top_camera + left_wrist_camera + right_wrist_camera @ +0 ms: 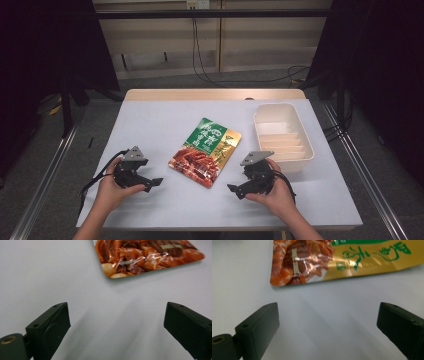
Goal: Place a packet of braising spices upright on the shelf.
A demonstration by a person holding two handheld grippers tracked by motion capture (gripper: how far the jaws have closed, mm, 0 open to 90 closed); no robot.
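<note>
A flat food pouch (205,151), green and gold with a picture of braised meat, lies in the middle of the white table (150,125). My left gripper (155,183) rests low at the pouch's left, held in a hand, jaws wide open and empty. Its own view has the pouch's meat-printed corner (147,257) ahead of the gap (117,325). My right gripper (234,190) sits at the pouch's right, also open and empty. The right gripper view looks along its jaws (328,326) at the pouch's lower edge (337,262).
A white plastic tray (298,155) with ribbed inserts stands at the table's right, just beyond my right hand. The table's wooden far edge (215,94) and cables on the floor lie behind. Dark curtains flank both sides.
</note>
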